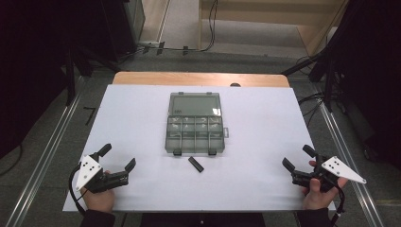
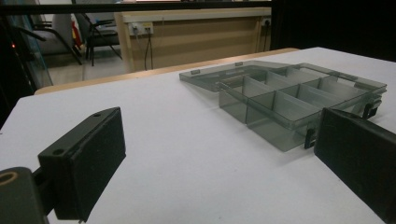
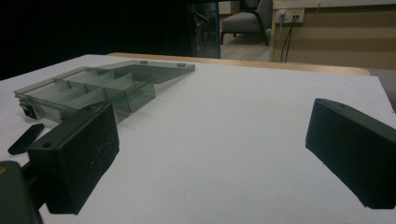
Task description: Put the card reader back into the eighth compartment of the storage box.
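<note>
Resting near the table's [image 1: 142, 104] near edge: left gripper [image 1: 118, 157] at the left corner, right gripper [image 1: 298, 158] at the right corner, each gaping wide and holding nothing. Leaving bare white surface between each pair of jaws and just ahead of them. Lying between the two grippers, ahead and inward of both, well apart from either: a small black bar [image 1: 196, 164], sitting just short of the box's [image 1: 194, 123] near edge. Showing at far left in the right gripper view, beside the left jaw: that bar [image 3: 25, 138]. Standing beyond the bar at mid-table: the clear box, lid flat open toward the far edge, compartments facing up. Spreading wide on both sides of the box, out to the table's side edges: open white room.
</note>
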Motion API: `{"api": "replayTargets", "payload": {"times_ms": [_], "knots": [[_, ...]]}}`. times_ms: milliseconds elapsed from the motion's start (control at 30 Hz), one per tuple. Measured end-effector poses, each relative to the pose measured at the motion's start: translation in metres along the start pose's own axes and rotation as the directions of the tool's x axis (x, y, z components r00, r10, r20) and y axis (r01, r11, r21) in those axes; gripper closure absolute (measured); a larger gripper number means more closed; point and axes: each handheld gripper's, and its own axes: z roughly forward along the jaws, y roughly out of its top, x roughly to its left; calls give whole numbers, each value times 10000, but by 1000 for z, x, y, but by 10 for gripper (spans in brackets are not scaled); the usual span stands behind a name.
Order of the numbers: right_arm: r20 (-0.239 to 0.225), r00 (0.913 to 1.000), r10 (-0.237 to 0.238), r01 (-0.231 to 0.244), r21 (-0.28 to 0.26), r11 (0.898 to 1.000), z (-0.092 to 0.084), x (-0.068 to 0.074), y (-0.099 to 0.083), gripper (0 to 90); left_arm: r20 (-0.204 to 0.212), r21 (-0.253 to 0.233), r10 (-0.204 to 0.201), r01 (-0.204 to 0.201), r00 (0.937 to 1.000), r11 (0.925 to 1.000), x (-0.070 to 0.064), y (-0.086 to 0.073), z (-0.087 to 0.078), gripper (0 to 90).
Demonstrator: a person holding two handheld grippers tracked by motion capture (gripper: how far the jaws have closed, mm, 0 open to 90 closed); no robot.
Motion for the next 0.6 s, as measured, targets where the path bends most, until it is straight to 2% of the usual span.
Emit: {"api": "replayTargets", "payload": {"times_ms": [100, 200, 433, 467, 600], "knots": [[23, 10000, -93, 93, 87, 9999, 0, 2, 1, 11, 7, 41, 21, -21, 10000, 10000, -1, 0, 0, 23], [-480, 9987, -147, 156, 171, 9997, 2, 6, 5, 11, -3, 73, 94, -94, 10000, 9999, -2, 0, 0, 23], [-690, 9962, -532, 562, 420, 9975, 8, 20, 15, 11, -83, 75, 117, -116, 9999, 9999, -2, -1, 0, 23], [-929, 9936, -640, 687, 474, 9965, 11, 23, 19, 11, -82, 70, 120, -119, 9999, 9999, -2, -1, 0, 23], [-1253, 9888, -809, 877, 503, 9949, 14, 32, 28, 11, -88, 93, 179, -178, 9998, 9998, -3, -1, 0, 23]]}}
